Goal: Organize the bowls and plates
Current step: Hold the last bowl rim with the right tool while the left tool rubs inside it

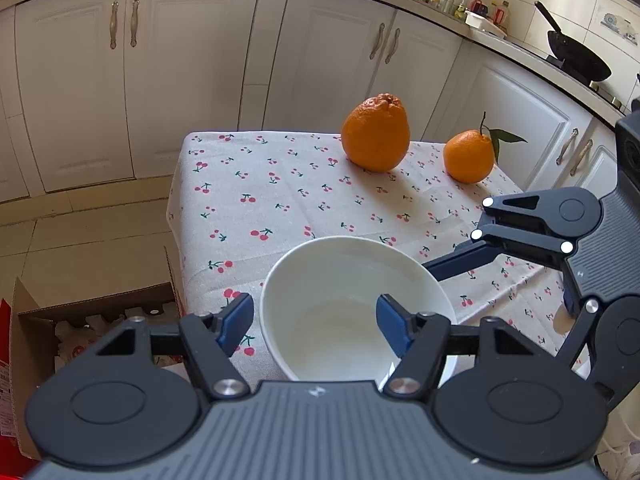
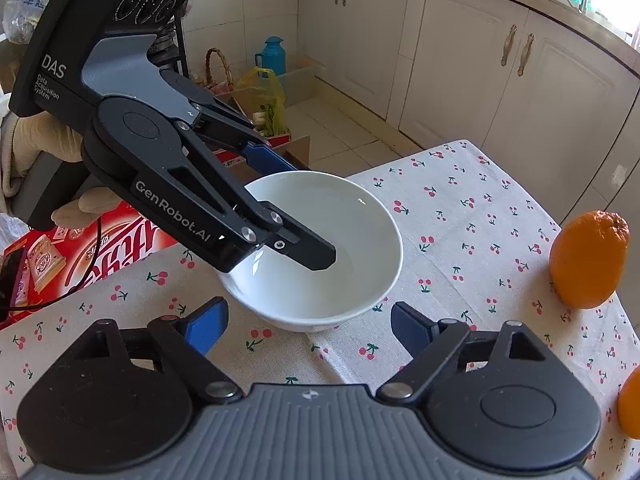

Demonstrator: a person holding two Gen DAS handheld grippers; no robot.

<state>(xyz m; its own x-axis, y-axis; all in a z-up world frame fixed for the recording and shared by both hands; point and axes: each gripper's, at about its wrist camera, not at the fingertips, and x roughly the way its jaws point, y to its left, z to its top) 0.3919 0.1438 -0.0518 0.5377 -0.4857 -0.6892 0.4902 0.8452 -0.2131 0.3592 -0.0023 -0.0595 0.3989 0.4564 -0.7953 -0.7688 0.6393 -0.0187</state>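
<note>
The left hand-held gripper points steeply down at the one round white ceramic bowl, which stands upright on the surface covered with a white cloth printed with small red cherries, near the cloth's edge. One of its blue-padded fingers is inside the bowl and the other is outside the wall, so the jaws straddle the rim; whether the pads already press on the wall I cannot tell, because the wall between them is partly hidden. In the right wrist view a hand in a pale glove holds this gripper from the upper left, and its black finger reaches down into the bowl's hollow. The right hand-held gripper is also tilted downward, just before the near side of the bowl; its two blue pads stand apart with only cloth and the bowl's lower edge between them, touching nothing, so it is released. I count two bumpy orange citrus fruits on the cloth: a large one and a smaller one with a green leaf on its stem, both well apart from the bowl. Beside the surface, on the tiled floor, there is one open brown cardboard box.
</note>
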